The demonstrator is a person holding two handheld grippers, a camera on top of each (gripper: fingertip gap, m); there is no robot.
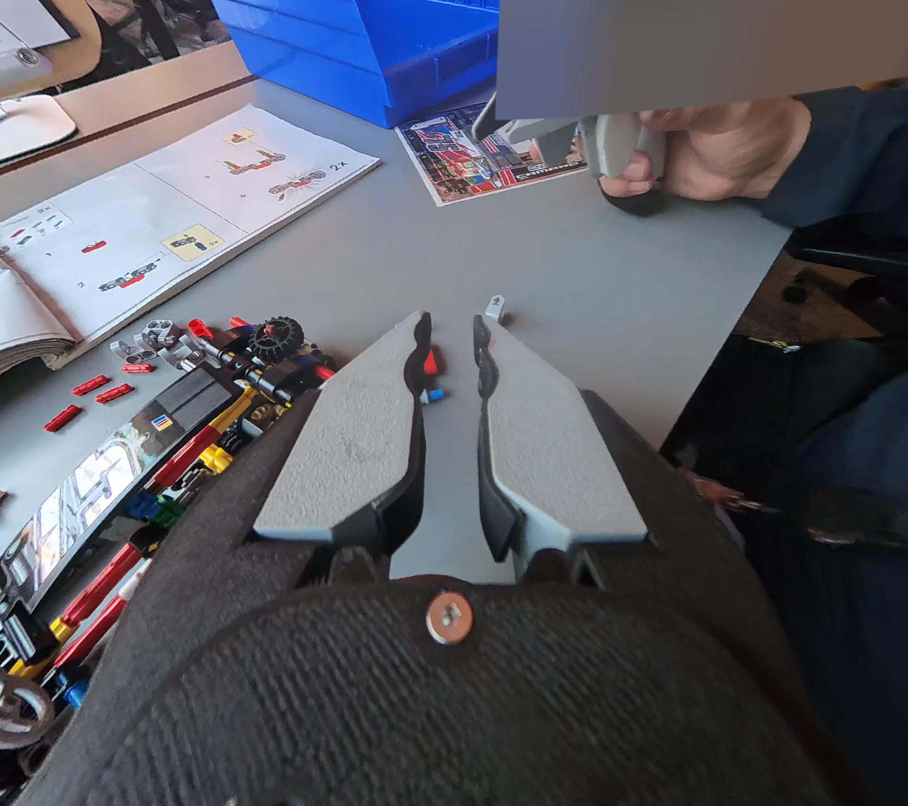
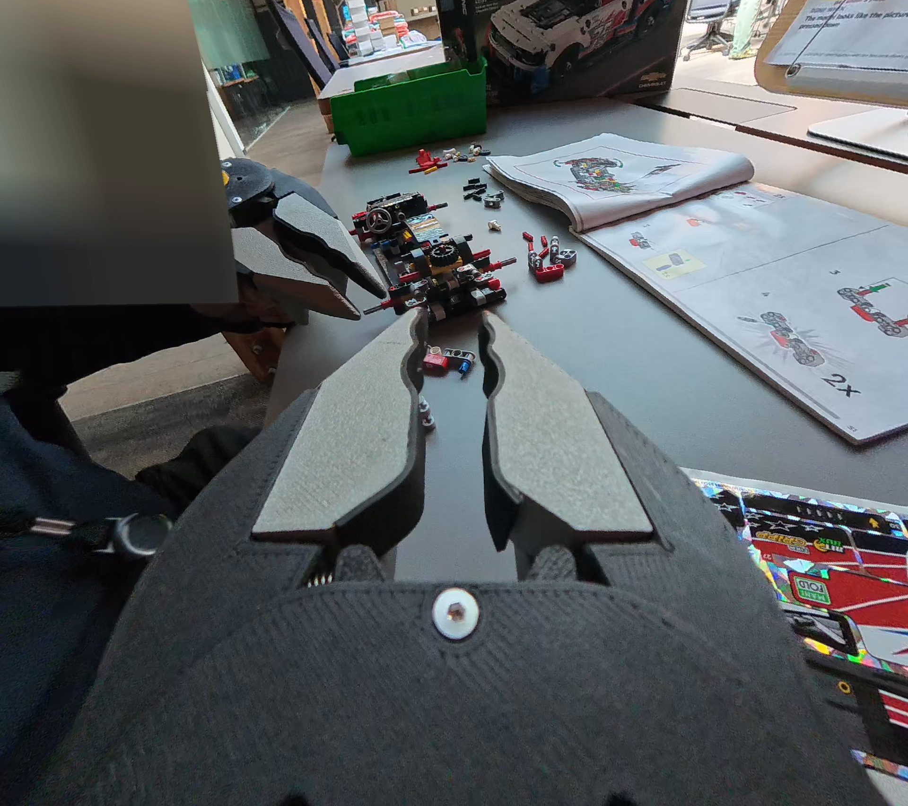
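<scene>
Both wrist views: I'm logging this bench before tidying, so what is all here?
Chassis: one, black, red and yellow, table middle.
Manual: one, white, open, beside chassis.
Red pins: several, loose, by manual.
Small parts: few, red, grey, blue, on the table between right fingers.
Grey part: one, past left fingertips.
Blue bin: one, far table.
Green bin: one, far end.
Kit box: one, black, behind green bin.
Sticker sheet: one, shiny, near edge.
Left gripper: fingers apart, empty.
Right gripper: fingers apart, empty.
</scene>
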